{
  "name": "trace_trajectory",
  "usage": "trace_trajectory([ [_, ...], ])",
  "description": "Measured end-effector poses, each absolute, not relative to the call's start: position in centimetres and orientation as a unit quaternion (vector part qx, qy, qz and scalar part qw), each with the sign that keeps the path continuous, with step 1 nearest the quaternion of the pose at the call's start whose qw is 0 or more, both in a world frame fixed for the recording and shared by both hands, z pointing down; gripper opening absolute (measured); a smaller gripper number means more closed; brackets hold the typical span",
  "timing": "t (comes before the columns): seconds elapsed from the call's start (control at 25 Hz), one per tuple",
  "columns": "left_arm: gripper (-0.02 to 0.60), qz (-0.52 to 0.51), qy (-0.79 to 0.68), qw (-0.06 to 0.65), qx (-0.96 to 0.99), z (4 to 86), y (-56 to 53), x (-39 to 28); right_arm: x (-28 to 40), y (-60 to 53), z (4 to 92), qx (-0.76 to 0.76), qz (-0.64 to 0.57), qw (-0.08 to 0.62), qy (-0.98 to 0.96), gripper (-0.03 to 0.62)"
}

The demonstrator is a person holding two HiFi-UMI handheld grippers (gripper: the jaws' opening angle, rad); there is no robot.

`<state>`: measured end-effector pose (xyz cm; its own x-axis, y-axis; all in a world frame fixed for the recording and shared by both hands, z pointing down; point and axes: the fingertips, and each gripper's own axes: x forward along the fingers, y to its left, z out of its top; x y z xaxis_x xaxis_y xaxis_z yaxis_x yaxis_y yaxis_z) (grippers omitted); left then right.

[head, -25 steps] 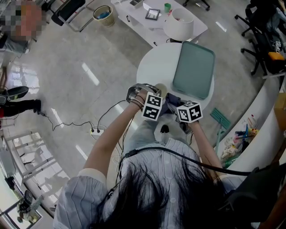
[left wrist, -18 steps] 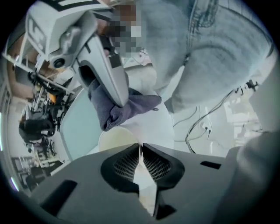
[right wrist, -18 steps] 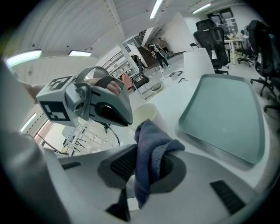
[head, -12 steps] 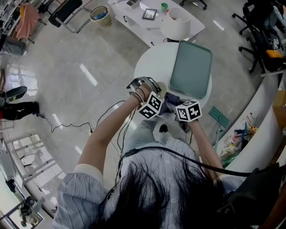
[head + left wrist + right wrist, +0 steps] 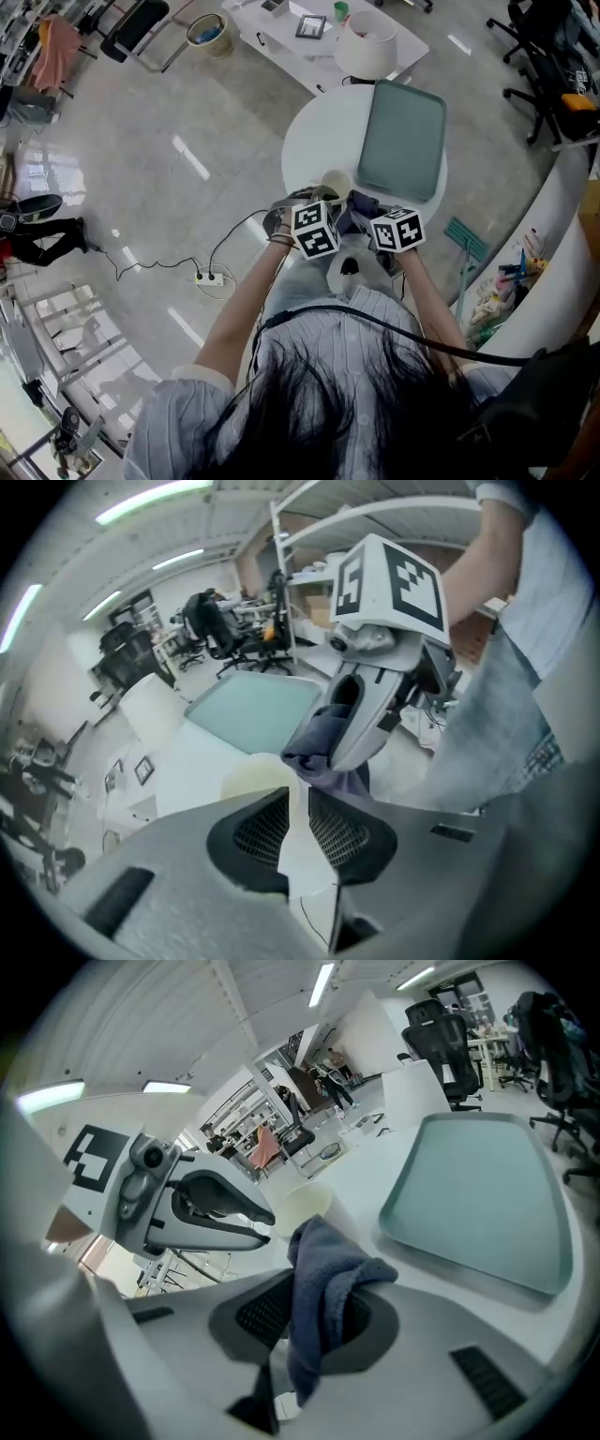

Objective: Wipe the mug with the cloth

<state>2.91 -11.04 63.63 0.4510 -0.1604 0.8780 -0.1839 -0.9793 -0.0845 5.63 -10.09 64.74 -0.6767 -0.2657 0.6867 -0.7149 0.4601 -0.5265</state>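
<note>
1. Mug (image 5: 336, 181): a cream one, seen standing on the round white table (image 5: 314, 131), near its edge and just beside the teal tray (image 5: 403, 141).
2. The left gripper (image 5: 298, 797) is held with its tips right at the mug. Its jaws are drawn almost together, only a thin slit is left between the pads, and nothing is seen clamped there.
3. The dark blue cloth (image 5: 323, 1260) is pinched between the closed jaws of the right gripper (image 5: 319, 1290). Its bunched end is pushed up above the pads, near the mug.
4. Both grippers are held close together at the table's near edge.
</note>
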Motion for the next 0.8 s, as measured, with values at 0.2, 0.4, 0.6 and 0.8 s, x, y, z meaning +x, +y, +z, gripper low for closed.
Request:
trace_trajectory([
  [0.2,0.049,0.505,-0.196,0.040,0.839,64.3,-11.6,2.9,5.9,-10.0,64.9,0.302,0.427,0.262,-0.811,0.080],
  [0.4,0.049,0.489,-0.248,0.075,0.833,64.8,-11.5,3.2,5.8,-10.0,65.0,0.302,0.428,0.262,-0.811,0.080],
  [0.6,0.049,0.509,-0.235,0.039,0.827,64.8,-11.8,3.6,5.7,-9.9,65.0,0.297,0.426,0.268,-0.811,0.080],
  [0.8,0.049,0.521,-0.220,0.020,0.825,64.2,-12.5,4.5,5.7,-10.0,65.0,0.296,0.428,0.267,-0.811,0.080],
])
